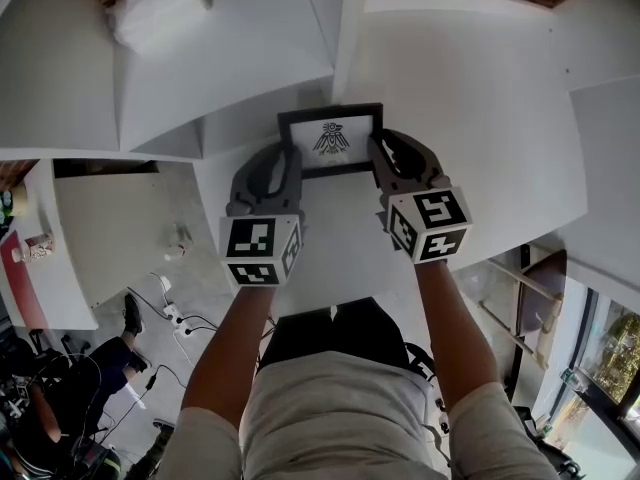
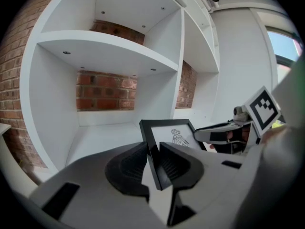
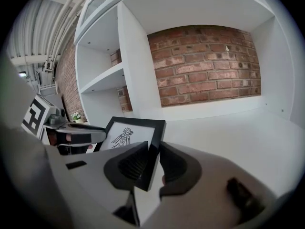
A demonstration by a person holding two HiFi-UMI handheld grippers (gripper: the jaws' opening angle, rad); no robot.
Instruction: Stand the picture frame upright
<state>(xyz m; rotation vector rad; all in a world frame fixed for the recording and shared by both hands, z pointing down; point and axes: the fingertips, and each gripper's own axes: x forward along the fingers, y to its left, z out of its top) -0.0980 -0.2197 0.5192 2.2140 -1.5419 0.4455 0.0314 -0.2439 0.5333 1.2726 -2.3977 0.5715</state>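
Head view: black picture frame (image 1: 331,140)

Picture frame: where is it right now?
Head view, centre: the picture frame is at the white shelf, between the two grippers. The left gripper clamps its left edge and the right gripper its right edge.

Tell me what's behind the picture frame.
Behind the picture frame there is only the white shelf divider and bare shelf board, with a brick wall farther back. The frame's own back, and any stand on it, faces away and cannot be seen.
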